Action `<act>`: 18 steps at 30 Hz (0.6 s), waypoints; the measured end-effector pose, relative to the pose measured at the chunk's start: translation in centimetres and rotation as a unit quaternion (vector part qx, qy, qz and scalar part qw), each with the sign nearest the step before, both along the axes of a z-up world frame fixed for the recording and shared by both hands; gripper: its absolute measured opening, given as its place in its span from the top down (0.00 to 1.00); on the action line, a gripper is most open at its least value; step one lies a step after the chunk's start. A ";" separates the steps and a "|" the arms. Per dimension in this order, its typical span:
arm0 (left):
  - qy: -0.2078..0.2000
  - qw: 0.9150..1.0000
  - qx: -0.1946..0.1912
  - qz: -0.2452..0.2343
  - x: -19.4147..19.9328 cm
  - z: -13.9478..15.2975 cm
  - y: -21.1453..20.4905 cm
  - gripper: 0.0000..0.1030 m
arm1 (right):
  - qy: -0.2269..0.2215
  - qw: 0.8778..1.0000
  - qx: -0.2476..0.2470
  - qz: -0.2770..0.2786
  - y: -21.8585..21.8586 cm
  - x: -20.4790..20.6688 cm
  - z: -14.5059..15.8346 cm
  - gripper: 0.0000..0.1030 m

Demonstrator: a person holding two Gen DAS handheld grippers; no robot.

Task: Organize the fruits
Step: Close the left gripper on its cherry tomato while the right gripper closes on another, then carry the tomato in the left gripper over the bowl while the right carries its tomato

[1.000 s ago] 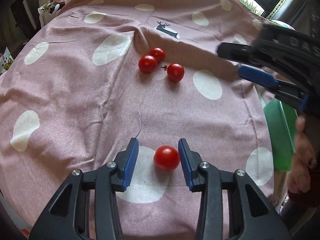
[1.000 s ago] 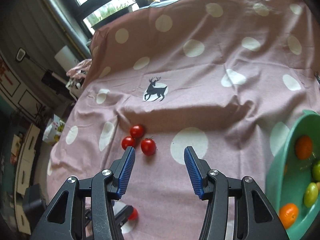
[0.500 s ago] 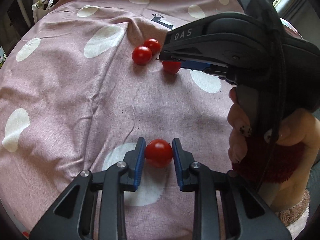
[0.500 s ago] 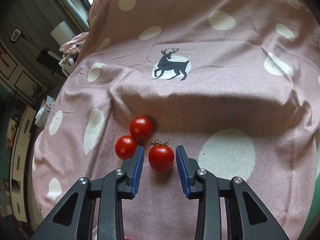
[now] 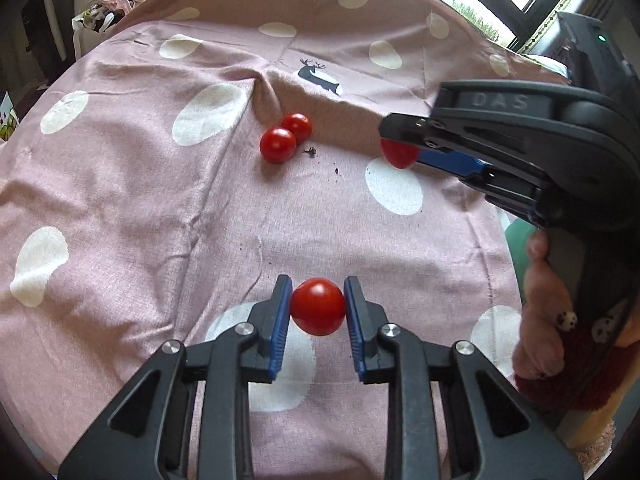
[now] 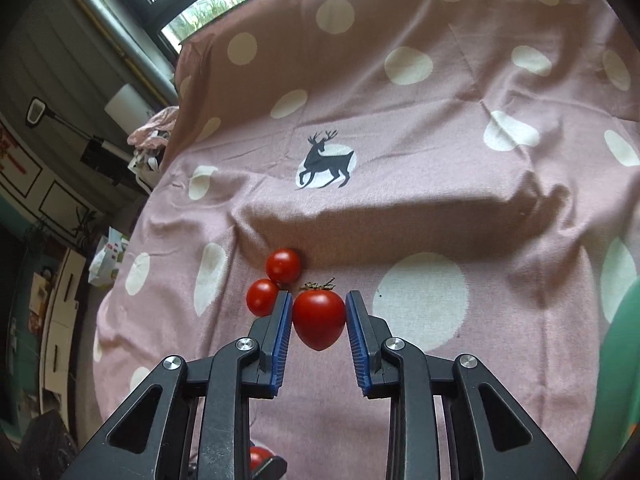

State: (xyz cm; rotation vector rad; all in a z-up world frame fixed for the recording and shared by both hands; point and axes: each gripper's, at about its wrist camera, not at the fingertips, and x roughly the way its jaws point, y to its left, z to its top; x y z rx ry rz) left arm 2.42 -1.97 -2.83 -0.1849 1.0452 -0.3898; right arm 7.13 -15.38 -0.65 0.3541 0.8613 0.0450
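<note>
**A:** Where do the fruits go from here? The green plastic bowl (image 6: 624,340) is off to the right of the deer print (image 6: 326,160).

**B:** So the right gripper (image 6: 319,318) is nearer. Its jaws just closed on a glossy red, pointed cherry tomato (image 6: 319,320); the left gripper (image 5: 317,307) pinches a round red cherry tomato (image 5: 318,306).

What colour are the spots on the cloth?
Creamy white spots on the pink cloth; right wrist view.
</note>
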 end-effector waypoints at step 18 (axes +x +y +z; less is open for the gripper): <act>-0.136 0.988 -0.031 -0.061 -3.7 7.9 -6.6 0.75 | -0.120 0.977 -0.015 -0.175 -9.1 -15.1 6.4 0.71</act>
